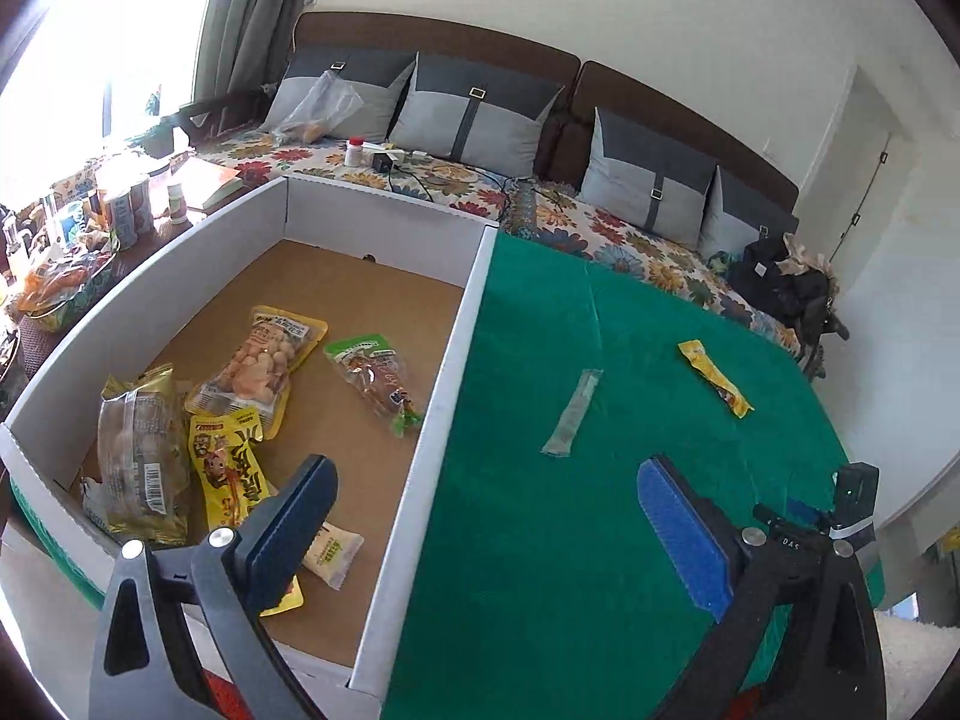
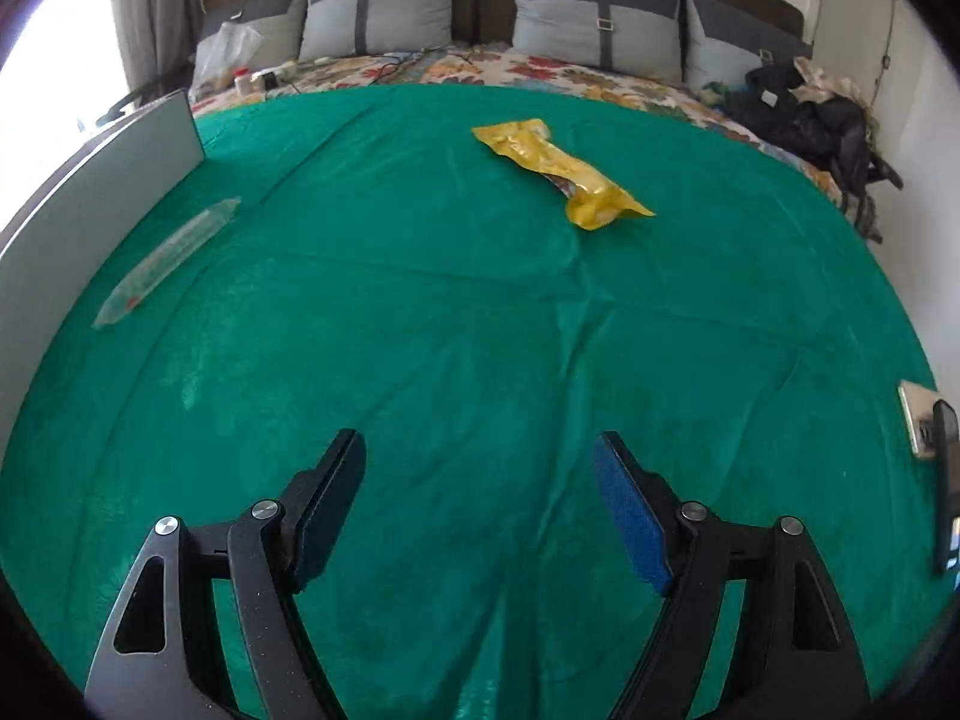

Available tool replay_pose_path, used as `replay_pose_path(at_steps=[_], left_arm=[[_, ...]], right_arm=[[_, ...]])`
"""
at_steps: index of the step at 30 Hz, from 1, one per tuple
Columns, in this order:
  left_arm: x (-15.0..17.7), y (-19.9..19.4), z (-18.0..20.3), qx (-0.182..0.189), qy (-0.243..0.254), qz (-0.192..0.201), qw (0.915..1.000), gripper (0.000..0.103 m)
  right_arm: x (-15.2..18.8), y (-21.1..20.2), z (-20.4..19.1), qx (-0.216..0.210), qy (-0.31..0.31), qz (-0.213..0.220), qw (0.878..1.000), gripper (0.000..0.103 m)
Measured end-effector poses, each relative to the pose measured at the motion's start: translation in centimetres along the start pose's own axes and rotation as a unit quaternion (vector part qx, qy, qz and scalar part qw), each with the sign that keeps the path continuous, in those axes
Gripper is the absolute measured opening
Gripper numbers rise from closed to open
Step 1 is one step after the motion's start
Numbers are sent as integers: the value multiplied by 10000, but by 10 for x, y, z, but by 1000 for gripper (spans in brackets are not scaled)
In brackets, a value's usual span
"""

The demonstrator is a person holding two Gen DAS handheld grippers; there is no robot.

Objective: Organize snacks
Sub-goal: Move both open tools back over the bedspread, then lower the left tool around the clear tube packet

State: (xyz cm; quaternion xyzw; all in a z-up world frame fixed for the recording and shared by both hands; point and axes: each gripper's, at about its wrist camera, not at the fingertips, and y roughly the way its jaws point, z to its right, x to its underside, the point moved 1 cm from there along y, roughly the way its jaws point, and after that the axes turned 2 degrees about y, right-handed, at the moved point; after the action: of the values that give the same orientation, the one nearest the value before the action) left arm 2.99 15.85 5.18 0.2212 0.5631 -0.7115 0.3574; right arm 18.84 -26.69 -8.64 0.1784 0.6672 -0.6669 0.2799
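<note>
A green cloth covers the counter, with a sofa in a floral cover and grey cushions behind it against a pale wall. On the left part of the counter stands a white cardboard box with a brown floor. Inside it lie several snacks: a pack of pale round pieces, a green-topped pack, a gold bag, a yellow cartoon pack and a small cream packet.

Two snacks lie outside the box on the cloth, well apart from each other: a clear slim stick pack near the box's wall, and a yellow wrapper farther toward the sofa.

The left hand-held gripper hangs over the box's right wall with its jaws spread wide and nothing between them. The right hand-held gripper is tilted down at bare cloth, its jaws apart and empty, the yellow wrapper ahead of it. A phone lies at the counter's right edge.
</note>
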Motion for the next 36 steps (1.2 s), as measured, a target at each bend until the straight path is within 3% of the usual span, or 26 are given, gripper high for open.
replay_pose_path(at_steps=[4,7,9,14,17,23,25,31,34,35,36], left_arm=[[14,28,57,394,582,-491,9963,100],[31,55,94,515,1147,-1001,9870,100],[45,74,111,498,1445,-1331,9792,100],[68,115,128,420,1700,-1941,9652,100],[59,138,124,258,1682,-2075,9633,100],[2,187,105,-220,1392,-1932,9710,100],[-11,207,105,-319,1416,-1967,9697,99],[-26,270,109,-569,1498,-2174,9628,80],[-24,294,108,-739,1542,-2255,9591,65],[-23,299,108,-800,1585,-2277,9574,52],[-24,298,108,-706,1536,-2111,9627,33]], right_arm=[[19,-4,40,257,280,60,9993,81],[16,0,48,22,565,28,9984,84],[14,3,49,-10,597,-8,9982,90],[18,3,50,-32,575,-14,9983,92],[24,0,49,-19,571,-7,9984,92],[24,-1,49,-24,571,-7,9984,92],[23,-1,49,-24,571,-7,9984,92],[23,-1,49,-25,571,-8,9984,92],[23,-1,49,-25,570,-8,9984,92],[23,-1,49,-25,571,-8,9984,92],[22,-1,49,-25,570,-7,9984,92]])
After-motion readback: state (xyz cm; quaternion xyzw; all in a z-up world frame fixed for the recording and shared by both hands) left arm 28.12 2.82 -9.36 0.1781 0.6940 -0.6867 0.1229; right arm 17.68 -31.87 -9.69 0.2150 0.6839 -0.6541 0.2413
